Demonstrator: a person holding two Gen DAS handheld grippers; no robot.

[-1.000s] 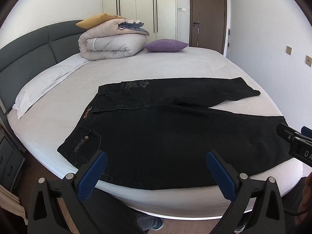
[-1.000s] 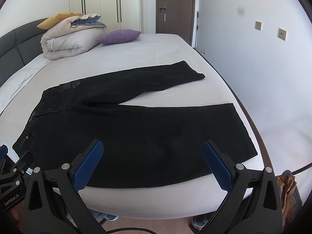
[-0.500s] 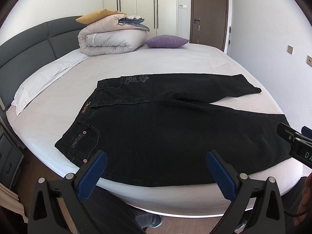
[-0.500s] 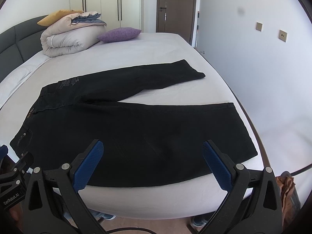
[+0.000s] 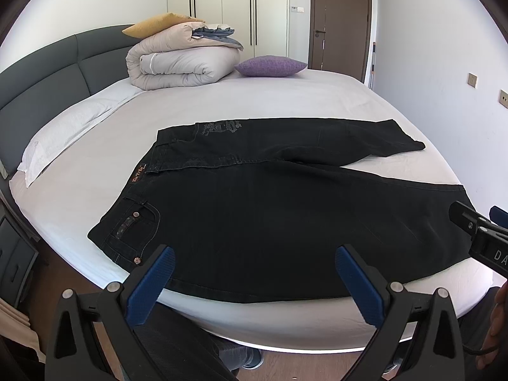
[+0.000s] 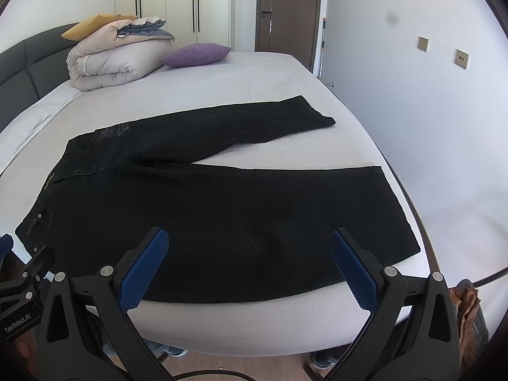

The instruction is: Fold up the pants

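Observation:
Black pants (image 5: 285, 209) lie spread flat on the white bed (image 5: 222, 101), waistband at the left, both legs running right. They also show in the right wrist view (image 6: 222, 209). The far leg (image 6: 254, 123) angles away from the near leg (image 6: 317, 206). My left gripper (image 5: 254, 273) is open and empty, held just off the near bed edge by the near leg's hip part. My right gripper (image 6: 247, 260) is open and empty over the near edge of the near leg. Neither touches the cloth.
A rolled duvet (image 5: 181, 63) with a yellow cushion (image 5: 158, 23) and a purple pillow (image 5: 270, 66) sit at the bed's far end. A grey headboard (image 5: 47, 70) is at the left. A wall (image 6: 428, 111) runs close along the bed's right side.
Both grippers have tilted or risen slightly, so the pants sit a little lower in each view. The pants have not moved. Both grippers stay open.

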